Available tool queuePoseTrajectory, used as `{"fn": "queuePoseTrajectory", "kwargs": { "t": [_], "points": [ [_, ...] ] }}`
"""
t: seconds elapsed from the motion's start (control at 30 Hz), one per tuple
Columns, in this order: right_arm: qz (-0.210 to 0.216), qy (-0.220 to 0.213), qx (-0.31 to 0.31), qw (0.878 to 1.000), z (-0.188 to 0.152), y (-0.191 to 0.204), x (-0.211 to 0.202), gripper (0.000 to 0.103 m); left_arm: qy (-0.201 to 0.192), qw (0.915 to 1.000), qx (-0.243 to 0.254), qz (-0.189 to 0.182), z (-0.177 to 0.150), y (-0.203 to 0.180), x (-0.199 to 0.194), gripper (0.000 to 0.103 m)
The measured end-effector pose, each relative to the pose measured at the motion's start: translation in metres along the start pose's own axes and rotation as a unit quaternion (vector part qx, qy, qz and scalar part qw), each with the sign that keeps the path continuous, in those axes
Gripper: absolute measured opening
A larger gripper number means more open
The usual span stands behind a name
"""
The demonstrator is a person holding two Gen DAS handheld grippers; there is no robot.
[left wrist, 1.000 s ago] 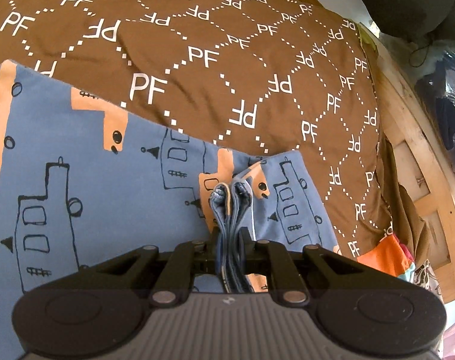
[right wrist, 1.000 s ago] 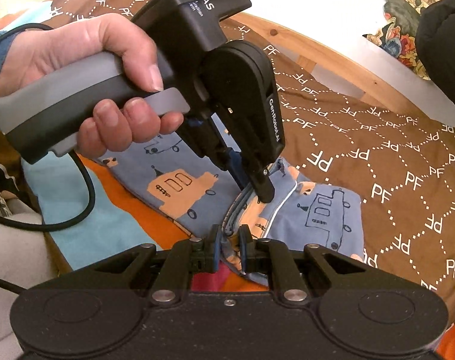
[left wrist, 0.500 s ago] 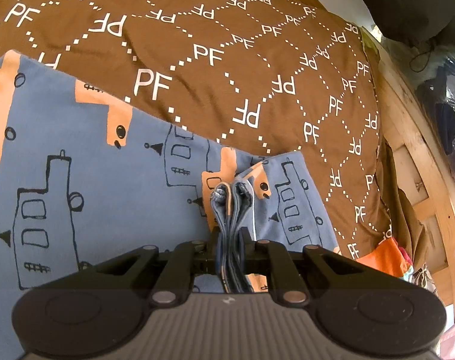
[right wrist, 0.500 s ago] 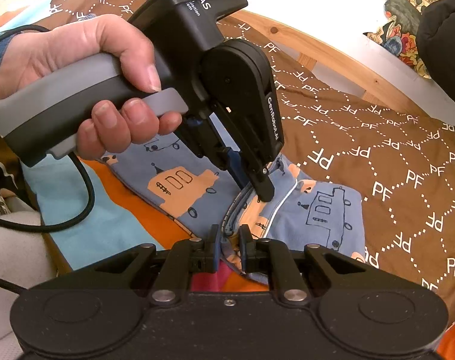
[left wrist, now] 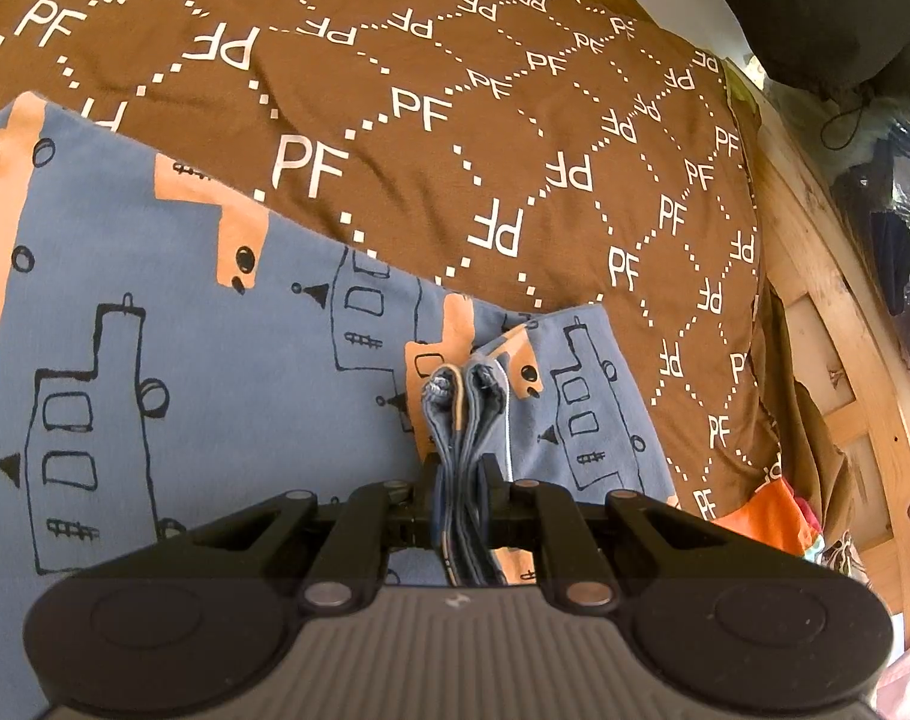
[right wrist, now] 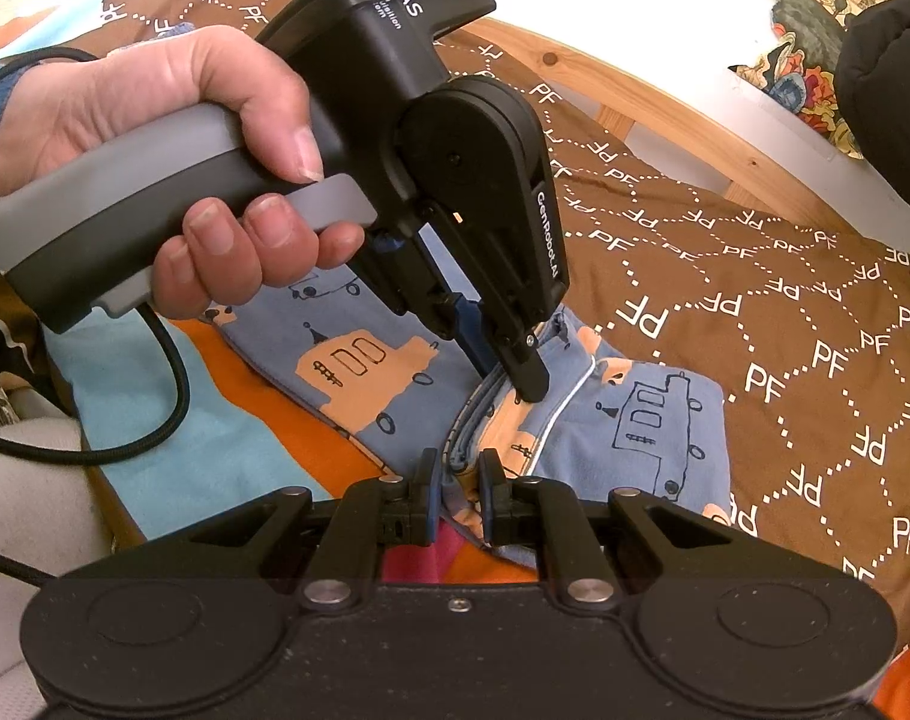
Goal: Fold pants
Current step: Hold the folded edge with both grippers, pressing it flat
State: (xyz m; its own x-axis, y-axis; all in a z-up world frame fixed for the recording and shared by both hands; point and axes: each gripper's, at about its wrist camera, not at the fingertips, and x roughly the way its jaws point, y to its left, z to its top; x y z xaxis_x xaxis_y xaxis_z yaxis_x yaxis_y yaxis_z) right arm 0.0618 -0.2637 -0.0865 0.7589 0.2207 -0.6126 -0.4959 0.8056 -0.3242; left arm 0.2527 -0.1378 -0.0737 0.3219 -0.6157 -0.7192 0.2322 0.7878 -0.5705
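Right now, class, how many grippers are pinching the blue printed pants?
2. The left gripper clamps the bunched edge of the pants farther up the fold; the right gripper clamps the same edge nearer that camera. None seems hidden.

Both views are brightly lit by daylight; in the right wrist view the wall (right wrist: 604, 18) beyond the bed's far edge is overexposed to plain white with no detail. Fisheye distortion bends the wooden bed frame (left wrist: 838, 312) into a curve, and the frame corners vignette to black. The brown cover (left wrist: 455, 138) is sharp at centre, while the blue pants (left wrist: 173, 348) smear slightly toward the left edge; shadows are soft, and the black claw housings show little glare.
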Motion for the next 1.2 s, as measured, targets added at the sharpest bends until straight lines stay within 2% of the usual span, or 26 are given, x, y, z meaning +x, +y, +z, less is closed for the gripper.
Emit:
{"fn": "queuePoseTrajectory", "kwargs": {
  "t": [0.47,0.7,0.93,1.07,1.2],
  "points": [
    [-0.005,0.003,0.001,1.000,0.001,0.001,-0.001,0.014,-0.008,1.0000,-0.001,-0.003,-0.002,-0.001,-0.005,0.012],
    [0.003,-0.004,0.015,1.000,0.008,0.000,-0.004,0.013,-0.019,0.9997,0.015,-0.001,0.000,-0.004,-0.018,0.011],
    [0.050,-0.025,0.057,0.997,0.030,0.000,-0.006,0.013,-0.022,0.9994,0.017,0.021,0.009,0.010,-0.045,0.011],
    [0.084,-0.037,0.067,0.994,0.044,0.007,-0.003,0.013,-0.018,0.9984,0.018,0.050,0.013,0.020,-0.065,0.011],
    [0.139,-0.044,0.082,0.986,0.059,0.020,0.004,0.013,-0.019,0.9955,0.026,0.089,0.012,0.033,-0.090,0.011]
  ]
}}
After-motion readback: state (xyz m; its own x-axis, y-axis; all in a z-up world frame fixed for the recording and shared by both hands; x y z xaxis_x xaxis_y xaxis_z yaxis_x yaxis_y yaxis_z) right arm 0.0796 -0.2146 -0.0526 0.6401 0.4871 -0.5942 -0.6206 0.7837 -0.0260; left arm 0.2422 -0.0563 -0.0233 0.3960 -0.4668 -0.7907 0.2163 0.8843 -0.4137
